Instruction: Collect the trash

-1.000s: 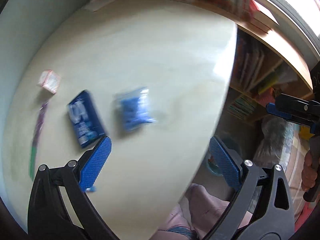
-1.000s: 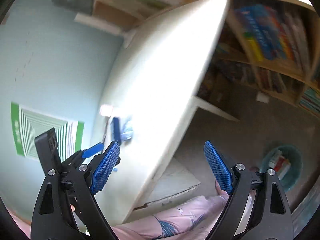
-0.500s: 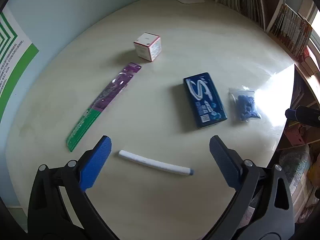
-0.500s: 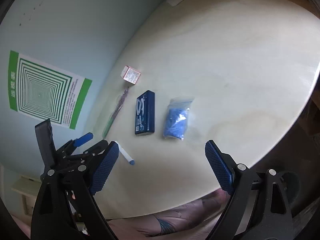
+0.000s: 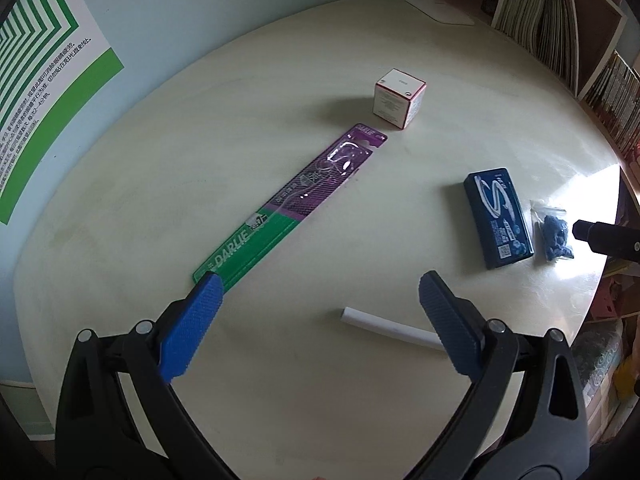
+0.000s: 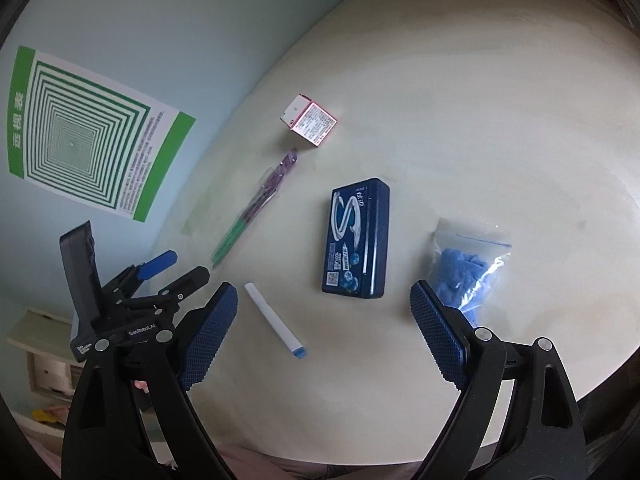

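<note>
Several pieces of trash lie on a pale round table (image 5: pixel 240 92): a small white and red box (image 5: pixel 398 98) (image 6: pixel 310 126), a purple and green toothbrush package (image 5: pixel 292 200) (image 6: pixel 256 204), a dark blue gum box (image 5: pixel 498 218) (image 6: pixel 356 238), a clear bag of blue bits (image 5: pixel 554 230) (image 6: pixel 466 266), and a white stick with a blue tip (image 5: pixel 392 328) (image 6: pixel 274 322). My left gripper (image 5: pixel 316 320) is open and empty, above the near table with the stick by its right finger. My right gripper (image 6: pixel 324 332) is open and empty, near the stick and gum box.
A green and white poster (image 6: pixel 86 132) hangs on the pale blue wall at left. A white lamp base (image 5: pixel 440 12) stands at the table's far edge. Bookshelves (image 5: pixel 560 32) run along the right. The table edge (image 6: pixel 560 396) curves close in front.
Both grippers have swung from the table's edge and floor to face the tabletop. The left one moved left and closer, so the stick now lies by its right finger. Nothing was grasped.
</note>
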Demonstrator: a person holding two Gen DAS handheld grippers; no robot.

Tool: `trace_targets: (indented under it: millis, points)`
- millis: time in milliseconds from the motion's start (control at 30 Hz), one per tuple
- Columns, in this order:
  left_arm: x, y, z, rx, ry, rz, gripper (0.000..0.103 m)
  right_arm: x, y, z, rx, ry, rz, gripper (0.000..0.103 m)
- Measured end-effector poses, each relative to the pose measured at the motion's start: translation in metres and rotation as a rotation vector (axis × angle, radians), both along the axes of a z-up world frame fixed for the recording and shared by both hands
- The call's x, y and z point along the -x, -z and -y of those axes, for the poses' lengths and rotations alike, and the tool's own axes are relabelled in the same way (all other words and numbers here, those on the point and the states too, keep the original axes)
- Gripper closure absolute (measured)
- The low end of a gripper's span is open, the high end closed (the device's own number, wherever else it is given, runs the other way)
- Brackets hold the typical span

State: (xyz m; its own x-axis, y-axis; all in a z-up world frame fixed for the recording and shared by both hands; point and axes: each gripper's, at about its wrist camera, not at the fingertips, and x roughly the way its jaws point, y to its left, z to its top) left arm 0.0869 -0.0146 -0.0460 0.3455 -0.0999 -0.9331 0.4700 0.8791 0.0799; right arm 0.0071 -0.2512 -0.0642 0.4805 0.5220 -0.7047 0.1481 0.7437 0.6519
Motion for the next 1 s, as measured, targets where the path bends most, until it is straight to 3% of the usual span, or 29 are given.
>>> trace_targets:
  millis: [700, 1000]
  points:
    - [-0.05, 0.034, -0.029, 0.012, 0.012, -0.054, 0.007, -0.04, 0.013, -0.032, 0.11, -0.004, -0.106, 0.015]
    - [-0.066, 0.058, -0.03, -0.005, 0.03, -0.095, 0.007, -0.049, 0.025, -0.034, 0.204, 0.021, -0.157, 0.015]
